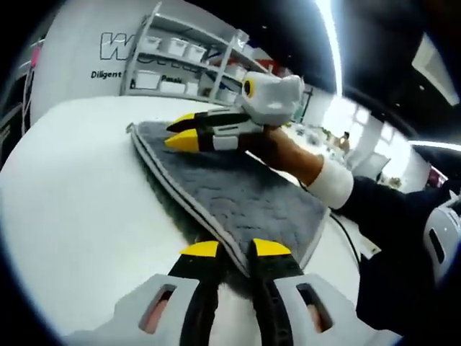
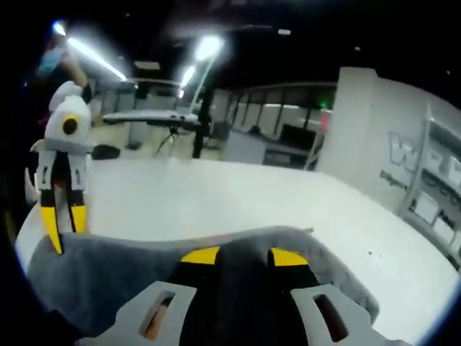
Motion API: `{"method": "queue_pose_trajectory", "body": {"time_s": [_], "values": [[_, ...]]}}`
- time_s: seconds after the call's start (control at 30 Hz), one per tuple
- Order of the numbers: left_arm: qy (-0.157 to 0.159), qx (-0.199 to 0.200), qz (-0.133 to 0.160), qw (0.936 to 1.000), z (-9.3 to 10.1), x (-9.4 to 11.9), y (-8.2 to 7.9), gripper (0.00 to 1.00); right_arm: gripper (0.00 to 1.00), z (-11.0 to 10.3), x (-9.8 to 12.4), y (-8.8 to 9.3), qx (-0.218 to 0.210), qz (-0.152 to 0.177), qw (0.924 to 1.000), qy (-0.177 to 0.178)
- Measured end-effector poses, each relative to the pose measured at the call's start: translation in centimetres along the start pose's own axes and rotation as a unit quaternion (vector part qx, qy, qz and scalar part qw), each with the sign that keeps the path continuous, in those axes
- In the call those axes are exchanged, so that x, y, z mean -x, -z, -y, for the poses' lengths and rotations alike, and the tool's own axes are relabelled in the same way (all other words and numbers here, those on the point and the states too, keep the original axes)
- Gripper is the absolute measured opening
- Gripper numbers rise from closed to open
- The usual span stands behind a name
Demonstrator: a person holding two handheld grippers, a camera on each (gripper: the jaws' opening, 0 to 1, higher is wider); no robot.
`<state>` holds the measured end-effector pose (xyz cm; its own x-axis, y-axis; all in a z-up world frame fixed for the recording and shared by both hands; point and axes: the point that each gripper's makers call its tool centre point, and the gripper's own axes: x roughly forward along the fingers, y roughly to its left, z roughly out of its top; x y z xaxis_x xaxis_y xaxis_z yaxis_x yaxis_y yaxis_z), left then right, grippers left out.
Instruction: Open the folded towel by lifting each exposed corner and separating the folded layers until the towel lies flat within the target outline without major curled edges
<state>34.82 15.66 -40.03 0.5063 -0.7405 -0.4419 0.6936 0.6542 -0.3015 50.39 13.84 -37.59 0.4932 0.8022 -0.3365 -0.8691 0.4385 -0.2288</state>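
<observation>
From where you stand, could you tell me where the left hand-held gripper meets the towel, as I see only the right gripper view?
Observer: The left hand-held gripper straddles the near corner of the grey towel, with the towel's pale trimmed edge running up between the two jaws.
Operator: Thank you. And where do my right tips sit?
Observer: The right hand-held gripper points at the towel's far corner. I cannot tell whether it grips the cloth.
Operator: How does the towel lie between them?
Observer: It lies stretched along the white table, top face fairly flat, with a wavy stitched pattern.

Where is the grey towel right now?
The grey towel lies on the white table, between both grippers: the left gripper at its near edge, the right gripper at its far end.
</observation>
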Motion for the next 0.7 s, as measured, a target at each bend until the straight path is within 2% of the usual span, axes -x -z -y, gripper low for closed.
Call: {"method": "queue_pose_trajectory", "body": {"time_s": [0.3, 0.37, 0.43, 0.5, 0.67, 0.7], "values": [[-0.035, -0.072, 0.017, 0.9967, 0.6, 0.5, -1.4, 0.07, 0.25, 0.4, 0.2, -0.5, -0.035, 0.016, 0.9993, 0.002], [-0.039, -0.084, 0.015, 0.9955, 0.9, 0.4, -1.5, 0.07, 0.26, 0.7, 0.5, -0.9, -0.056, 0.026, 0.9981, 0.005], [-0.041, -0.103, 0.008, 0.9938, 1.2, 0.2, -1.3, 0.07, 0.26, 0.7, 0.8, -1.6, -0.11, 0.043, 0.993, 0.0], [-0.043, -0.106, 0.01, 0.9934, 1.2, 0.2, -1.3, 0.07, 0.28, 1.1, 1.2, -2.3, -0.148, 0.061, 0.9871, -0.002], [-0.049, -0.118, 0.017, 0.9916, 1.7, 0.2, -1.8, 0.06, 0.31, 1.2, 1.6, -2.7, -0.136, 0.062, 0.9887, 0.007], [-0.051, -0.131, 0.017, 0.99, 2.0, 0.0, -1.9, 0.06, 0.32, 1.2, 1.6, -2.7, -0.137, 0.06, 0.9887, 0.007]]}}
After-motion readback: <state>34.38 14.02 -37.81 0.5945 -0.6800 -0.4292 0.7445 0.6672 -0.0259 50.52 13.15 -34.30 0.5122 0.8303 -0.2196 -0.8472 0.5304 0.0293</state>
